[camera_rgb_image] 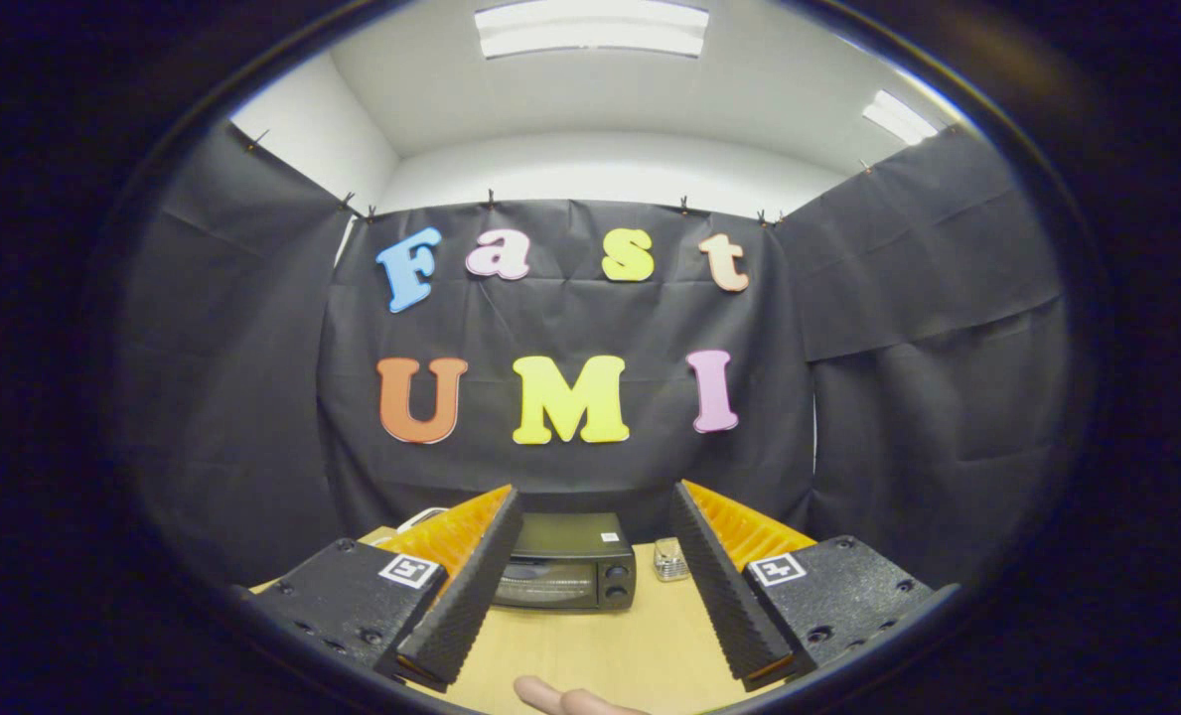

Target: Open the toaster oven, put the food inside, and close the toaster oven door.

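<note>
Your gripper has its 2 fingers spread wide, holding nothing. Beyond them on the wooden table sits the toaster oven, door closed: rigid, likely heavy; hook the door's top edge.

No readable text, square marker tags on hand-held gripper
</note>
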Demonstrator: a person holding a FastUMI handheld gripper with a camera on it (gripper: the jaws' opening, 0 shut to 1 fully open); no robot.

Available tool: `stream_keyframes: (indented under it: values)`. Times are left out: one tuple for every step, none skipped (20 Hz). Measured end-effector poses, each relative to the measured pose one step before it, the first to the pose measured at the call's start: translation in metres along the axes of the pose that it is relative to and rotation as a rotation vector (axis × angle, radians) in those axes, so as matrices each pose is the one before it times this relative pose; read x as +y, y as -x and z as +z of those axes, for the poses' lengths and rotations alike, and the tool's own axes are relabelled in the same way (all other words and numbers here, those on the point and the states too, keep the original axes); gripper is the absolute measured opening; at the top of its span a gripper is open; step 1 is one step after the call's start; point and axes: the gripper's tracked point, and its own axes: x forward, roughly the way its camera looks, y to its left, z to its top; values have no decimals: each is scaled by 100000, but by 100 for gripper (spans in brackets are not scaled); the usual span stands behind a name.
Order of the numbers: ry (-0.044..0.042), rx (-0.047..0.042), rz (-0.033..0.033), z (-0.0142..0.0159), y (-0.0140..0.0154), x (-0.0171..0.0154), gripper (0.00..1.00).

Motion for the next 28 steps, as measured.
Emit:
stream_keyframes:
  values:
    - [-898,-573,-369,-62,293,-324,98]
    - [322,47,44,-145,308,-278,98]
    - [194,331,-500,-280,241,-370,98]
    - [246,720,-94,-263,101,-218,98]
    - [-250,392,296,-326,-103,-1,98]
    - [-677,165,-98,-124,-75,-26,98]
    - [-63,919,-531,-460,-206,-232,98]
    - [334,1080,-330,-448,-142,-169,98]
    - [63,831,151,-352,-236,-2,98]
    - [-463,920,18,-262,-115,-46,98]
    - [-652,428,313,-163,-72,-115,98]
    - [-790,-193,230,138,44,-150,98]
    - [-502,-108,-31,-5,-38,-278,98]
    - [-908,304,-669,-21,-73,-326,98]
    - [-1251,298,-652,-78,-77,-318,98]
    - [-1253,61,-279,102,27,-113,98]
    - [-651,79,-168,63,44,-150,98]
    - [307,301,-281,-40,-13,-132,98]
    - [475,453,-686,-181,-66,-319,98]
    - [324,342,-698,-89,-31,-120,98]
    - [227,-157,-103,170,54,61,98]
    - [27,-101,-158,120,66,76,98]
    - [367,185,10,-174,-26,57,98]
    - [317,111,307,-16,43,168,98]
    - [-142,-304,519,44,2,268,98]
    - [-216,-271,532,52,30,216,98]
    - [-132,-334,516,4,153,47,98]
    - [37,-108,230,114,210,-7,98]
